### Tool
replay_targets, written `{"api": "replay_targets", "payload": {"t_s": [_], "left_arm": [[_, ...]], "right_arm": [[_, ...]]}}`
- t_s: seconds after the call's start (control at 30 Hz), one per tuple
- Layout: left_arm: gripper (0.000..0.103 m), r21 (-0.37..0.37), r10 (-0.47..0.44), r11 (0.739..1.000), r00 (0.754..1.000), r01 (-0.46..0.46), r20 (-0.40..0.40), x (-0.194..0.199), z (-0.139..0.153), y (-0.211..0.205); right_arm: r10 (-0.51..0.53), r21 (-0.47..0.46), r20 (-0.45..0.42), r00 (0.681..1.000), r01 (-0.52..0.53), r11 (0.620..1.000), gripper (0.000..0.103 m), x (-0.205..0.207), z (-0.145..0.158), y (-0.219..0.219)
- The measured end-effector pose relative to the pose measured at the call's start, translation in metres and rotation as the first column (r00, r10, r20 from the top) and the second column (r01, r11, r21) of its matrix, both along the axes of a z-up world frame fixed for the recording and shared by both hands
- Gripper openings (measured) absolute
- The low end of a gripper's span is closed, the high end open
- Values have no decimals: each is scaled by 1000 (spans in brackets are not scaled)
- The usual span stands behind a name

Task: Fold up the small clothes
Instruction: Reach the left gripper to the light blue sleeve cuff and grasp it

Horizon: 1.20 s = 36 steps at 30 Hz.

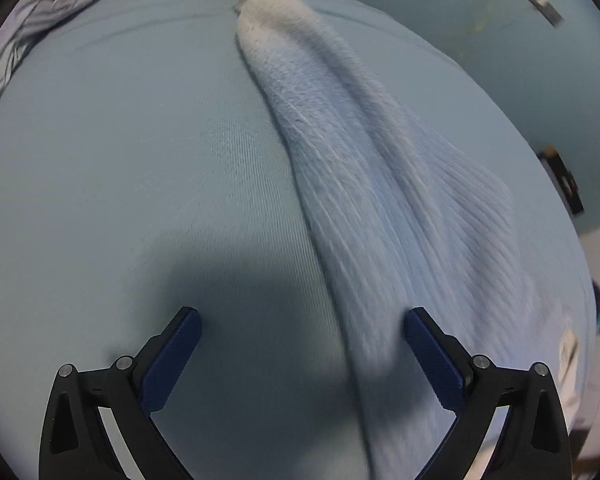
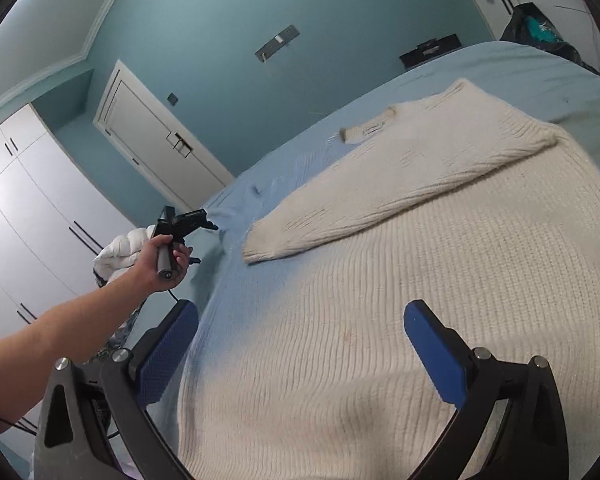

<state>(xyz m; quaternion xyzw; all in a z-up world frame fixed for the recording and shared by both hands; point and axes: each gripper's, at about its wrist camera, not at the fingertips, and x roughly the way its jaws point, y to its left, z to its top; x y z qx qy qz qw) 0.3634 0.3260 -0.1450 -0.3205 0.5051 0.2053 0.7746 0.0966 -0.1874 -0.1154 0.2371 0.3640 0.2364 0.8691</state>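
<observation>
Right wrist view: both my claws, left gripper point(image 1: 302, 322) and right gripper point(image 2: 302, 316), gape empty over the sweater point(image 2: 380, 320), so grasping its sleeve point(image 2: 380, 192) ahead likely comes next.

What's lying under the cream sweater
The cream sweater lies on a light blue bedsheet, one sleeve folded across its body. Whatever else lies beneath is hidden.

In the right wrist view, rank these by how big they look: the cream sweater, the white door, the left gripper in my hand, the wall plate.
1. cream sweater, inflated by nearness
2. white door
3. left gripper
4. wall plate

The last two are both small and far off, so their order is unsure.
</observation>
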Motion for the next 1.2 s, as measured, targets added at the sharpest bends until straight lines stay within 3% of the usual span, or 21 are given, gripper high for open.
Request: {"api": "replay_targets", "payload": {"t_s": [0.03, 0.07, 0.1, 0.17, 0.23, 0.3, 0.37, 0.43, 0.47, 0.53, 0.57, 0.6, 0.67, 0.73, 0.77, 0.8, 0.83, 0.9, 0.97, 1.07, 1.2], "left_arm": [[102, 9, 44, 999, 998, -45, 35, 2, 2, 3], [84, 11, 68, 998, 995, -69, 78, 2, 6, 5], [49, -11, 74, 997, 991, -73, 114, 4, 8, 6], [18, -92, 52, 995, 988, -39, 143, 15, 11, 7], [7, -20, 23, 1000, 994, -21, 108, 23, 25, -2], [6, 97, -47, 995, 991, 35, 122, 28, 53, -21], [5, 253, -137, 963, 979, 96, 149, 30, 92, -55], [6, 385, -231, 909, 962, 160, 146, 26, 124, -102], [6, 406, -271, 894, 950, 189, 155, 18, 134, -122], [7, 286, -407, 898, 880, 336, 246, -4, 148, -165], [10, 163, -475, 880, 830, 447, 291, -15, 147, -184], [15, 36, -519, 844, 798, 535, 306, -26, 142, -198], [27, -102, -545, 798, 784, 593, 295, -44, 131, -206], [45, -163, -518, 797, 798, 581, 309, -66, 121, -192], [70, -165, -486, 819, 817, 550, 310, -74, 117, -178], [94, -150, -418, 866, 856, 477, 304, -84, 113, -151], [100, -132, -352, 906, 887, 403, 298, -83, 108, -121], [102, -99, -178, 972, 946, 211, 269, -97, 99, -64], [102, -68, -85, 992, 971, 103, 224, -101, 87, -16], [102, -88, 30, 996, 985, -15, 167, -83, 69, 57], [102, -89, 207, 977, 964, -195, 166, -54, 49, 136]], "right_arm": [[7, -10, -15, 1000, -7, 1000, 101, -1, -6, 3], [12, -14, -30, 999, -13, 1000, 101, -1, -10, 3], [16, -8, -44, 999, -16, 1000, 101, -2, -13, 2], [15, 9, -62, 998, -15, 1000, 101, -2, -20, 5], [16, 26, -72, 997, -14, 1000, 101, -2, -24, 4], [15, 32, -71, 997, -13, 999, 101, -5, -23, 4], [15, 29, -66, 998, -13, 999, 101, -10, -22, 7], [13, 26, -60, 998, -11, 1000, 101, -15, -21, 12], [11, 26, -59, 998, -9, 1000, 101, -17, -22, 17], [7, 30, -58, 998, -5, 1000, 101, -21, -20, 18], [3, 32, -58, 998, -1, 999, 101, -23, -20, 20], [3, 36, -59, 998, -1, 999, 101, -24, -20, 19], [-7, 37, -60, 998, 10, 999, 101, -28, -20, 27], [-12, 36, -55, 998, 14, 999, 101, -30, -19, 29], [-12, 35, -53, 999, 14, 999, 101, -30, -19, 30], [-10, 33, -51, 999, 12, 999, 101, -31, -19, 31], [-11, 32, -50, 999, 13, 999, 101, -31, -19, 32], [-12, 29, -49, 999, 14, 999, 101, -31, -18, 34], [-15, 21, -48, 999, 16, 1000, 101, -31, -18, 36], [-17, 5, -45, 999, 17, 1000, 101, -30, -19, 38], [-28, -20, -53, 998, 27, 999, 101, -29, -20, 41]]}}
